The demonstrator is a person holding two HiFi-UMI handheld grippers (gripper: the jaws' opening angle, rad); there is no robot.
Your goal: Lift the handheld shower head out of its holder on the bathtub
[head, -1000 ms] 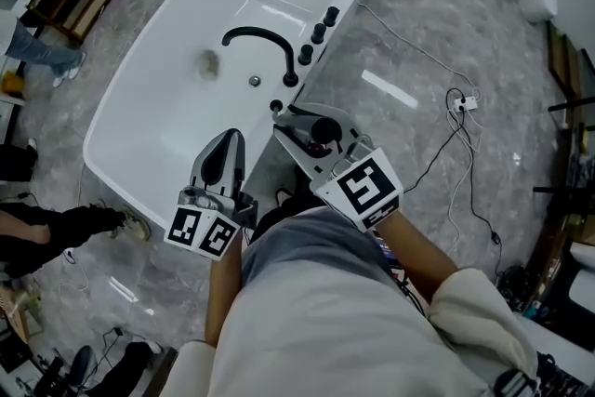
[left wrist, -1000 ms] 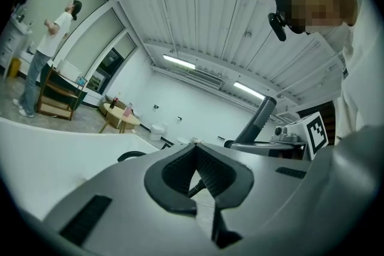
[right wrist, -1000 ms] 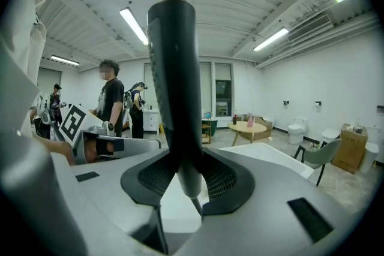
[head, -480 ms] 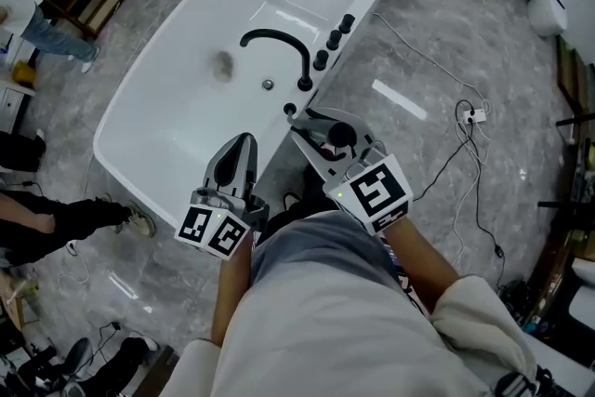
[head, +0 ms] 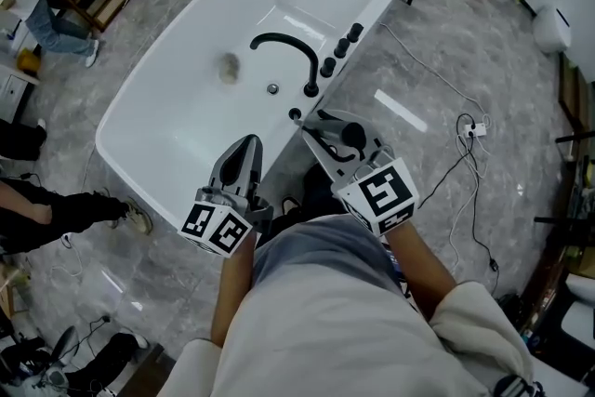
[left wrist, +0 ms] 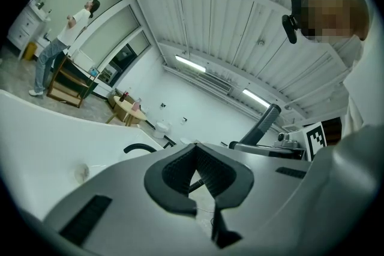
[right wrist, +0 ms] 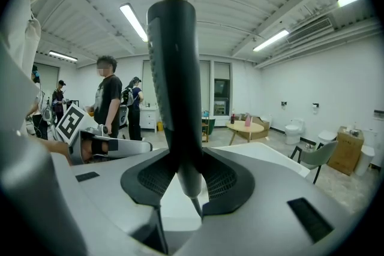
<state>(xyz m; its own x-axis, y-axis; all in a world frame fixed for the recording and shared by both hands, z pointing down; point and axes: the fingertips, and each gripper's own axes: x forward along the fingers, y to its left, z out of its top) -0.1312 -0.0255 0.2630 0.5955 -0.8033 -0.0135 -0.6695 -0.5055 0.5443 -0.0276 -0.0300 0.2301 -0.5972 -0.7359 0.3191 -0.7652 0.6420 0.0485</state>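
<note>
Shower head gripped beside the tub

The shower head (right wrist: pixel 174 87) is clamped between the jaws of the right gripper (right wrist: pixel 191 189), just outside the tub (head: pixel 139 98). The left gripper (left wrist: pixel 201 180) is held over the rim, jaws together.

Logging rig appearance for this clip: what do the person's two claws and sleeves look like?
The left claw and right claw are smooth light-grey plastic shells tapering to two jaws lined with dark ribbed pads. Each carries a white cube with black square markers. The right arm wears an off-white sleeve bunched above the forearm.
</note>
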